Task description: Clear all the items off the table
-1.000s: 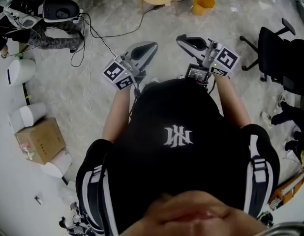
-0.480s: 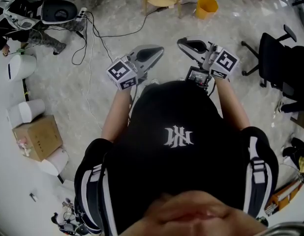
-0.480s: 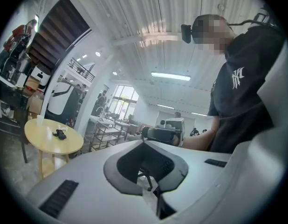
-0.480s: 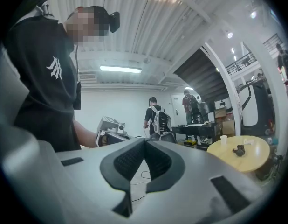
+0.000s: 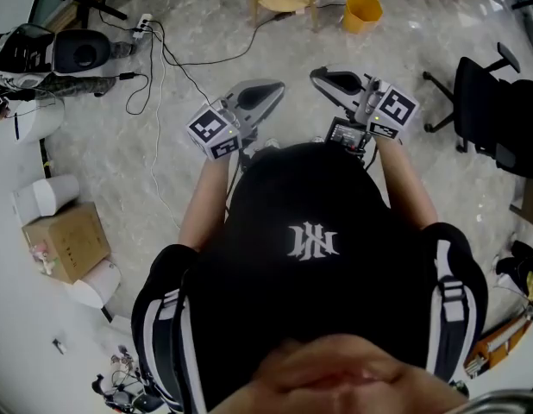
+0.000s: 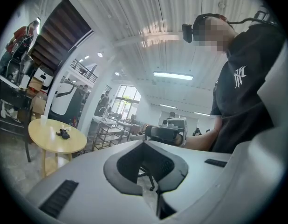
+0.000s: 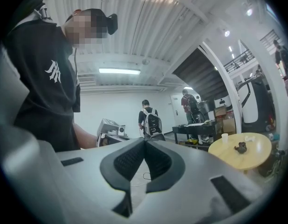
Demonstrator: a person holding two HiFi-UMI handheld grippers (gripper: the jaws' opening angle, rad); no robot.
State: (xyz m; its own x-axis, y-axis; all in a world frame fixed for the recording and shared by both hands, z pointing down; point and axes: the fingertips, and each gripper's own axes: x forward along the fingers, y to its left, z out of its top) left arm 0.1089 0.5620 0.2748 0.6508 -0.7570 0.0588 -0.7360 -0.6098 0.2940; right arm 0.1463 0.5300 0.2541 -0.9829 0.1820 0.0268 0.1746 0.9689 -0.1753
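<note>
Close in front of your chest, both tools point level and side by side, and little has changed there over the last second. Your left gripper [image 5: 271, 87] has edged slightly to the right and away from you, while your right gripper [image 5: 318, 76] sits where it was. Each gripper's own view shows its jaws pressed together with nothing between the pads, so you are carrying nothing on either side. Just beyond them the bare floor looks as it did, with the cables [image 5: 163, 59] trailing across it on the left. Farther out on the left, the dark gear [image 5: 72, 52] has slid toward the edge of the head view. That movement has nothing to do with your job. At the far end, the yellow bin [image 5: 363, 11] has shifted only a little in the head view, which suggests a small turn of your head and not a step forward. The round table [image 7: 258, 154] is as far from you as it was, well apart from both grippers. On it you can make out a small dark object [image 7: 240, 148] and a white cup [image 7: 224, 137], with a pale scrap beside them too small to name. Nothing has left that top, so the clearing looks not yet begun. You probably need to walk over and open a gripper before anything can be lifted.
</note>
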